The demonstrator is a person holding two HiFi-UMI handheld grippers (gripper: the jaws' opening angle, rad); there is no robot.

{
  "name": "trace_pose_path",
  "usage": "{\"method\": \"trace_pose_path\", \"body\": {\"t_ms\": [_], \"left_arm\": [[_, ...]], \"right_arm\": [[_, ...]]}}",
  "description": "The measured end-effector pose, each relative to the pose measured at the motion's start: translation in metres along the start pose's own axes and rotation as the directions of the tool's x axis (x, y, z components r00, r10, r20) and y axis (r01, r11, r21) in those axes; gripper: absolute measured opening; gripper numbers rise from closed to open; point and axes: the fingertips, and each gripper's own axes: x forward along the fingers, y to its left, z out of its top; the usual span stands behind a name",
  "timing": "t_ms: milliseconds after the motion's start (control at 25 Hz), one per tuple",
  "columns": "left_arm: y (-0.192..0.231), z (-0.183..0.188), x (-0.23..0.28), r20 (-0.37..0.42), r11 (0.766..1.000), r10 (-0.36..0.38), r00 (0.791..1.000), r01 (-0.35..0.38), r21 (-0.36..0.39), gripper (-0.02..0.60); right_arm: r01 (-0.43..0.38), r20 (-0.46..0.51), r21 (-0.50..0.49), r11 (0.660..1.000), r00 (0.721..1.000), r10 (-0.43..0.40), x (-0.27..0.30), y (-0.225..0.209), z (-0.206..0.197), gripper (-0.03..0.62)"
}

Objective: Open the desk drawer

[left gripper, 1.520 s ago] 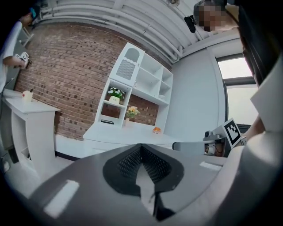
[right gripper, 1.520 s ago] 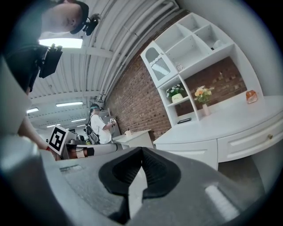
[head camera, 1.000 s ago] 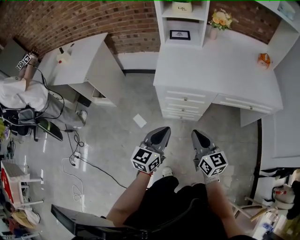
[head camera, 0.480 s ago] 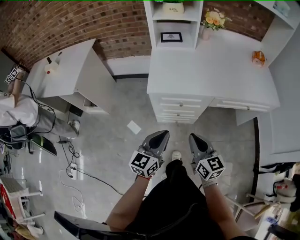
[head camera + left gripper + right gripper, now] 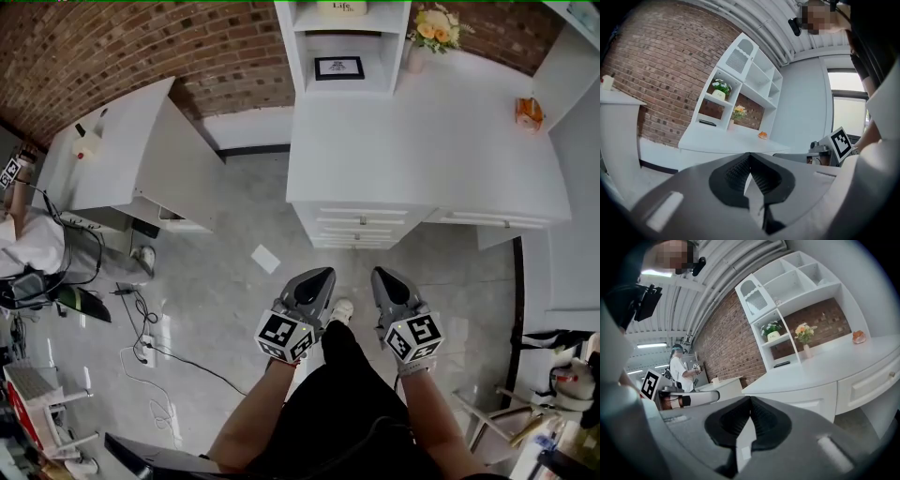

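The white desk (image 5: 422, 141) stands ahead in the head view, with a stack of narrow drawers (image 5: 361, 225) under its left part and a wide drawer (image 5: 492, 221) to the right, all closed. My left gripper (image 5: 322, 277) and right gripper (image 5: 381, 276) hover side by side over the floor, short of the desk front and touching nothing. Both are shut and empty. In the left gripper view the jaws (image 5: 750, 155) meet below the desk (image 5: 726, 140). In the right gripper view the shut jaws (image 5: 751, 399) point past a knobbed drawer front (image 5: 876, 383).
A shelf unit with a framed picture (image 5: 339, 67) and a flower vase (image 5: 436, 28) rises at the desk's back; a small orange object (image 5: 529, 112) sits on its right. A second white desk (image 5: 122, 150) stands left. Cables (image 5: 150, 319) and a paper (image 5: 265, 259) lie on the floor.
The person has stepped toward the desk, so its drawers now lie closer to both grippers. Both grippers stayed shut and side by side.
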Motion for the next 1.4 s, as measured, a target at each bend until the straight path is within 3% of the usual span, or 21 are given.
{"method": "trace_pose_path", "body": {"t_ms": [400, 720, 1040, 1400], "left_arm": [[0.030, -0.020, 0.053, -0.086, 0.997, -0.076, 0.993, 0.078, 0.023, 0.003], [0.052, -0.038, 0.091, -0.105, 0.993, -0.116, 0.988, 0.115, -0.012, 0.003], [0.074, -0.049, 0.126, -0.108, 0.992, -0.124, 0.986, 0.120, -0.044, 0.003], [0.088, -0.068, 0.143, -0.136, 0.990, -0.134, 0.982, 0.128, -0.055, 0.003]], "right_arm": [[0.035, -0.037, 0.048, 0.998, 0.999, -0.033, 0.046, -0.034, -0.022, 0.002], [0.058, -0.051, 0.072, 0.996, 0.997, -0.054, 0.080, -0.056, -0.038, 0.002], [0.094, -0.068, 0.100, 0.991, 0.994, -0.087, 0.107, -0.083, -0.061, 0.030], [0.189, -0.099, 0.101, 0.977, 0.979, -0.179, 0.129, -0.111, -0.082, 0.044]]}}
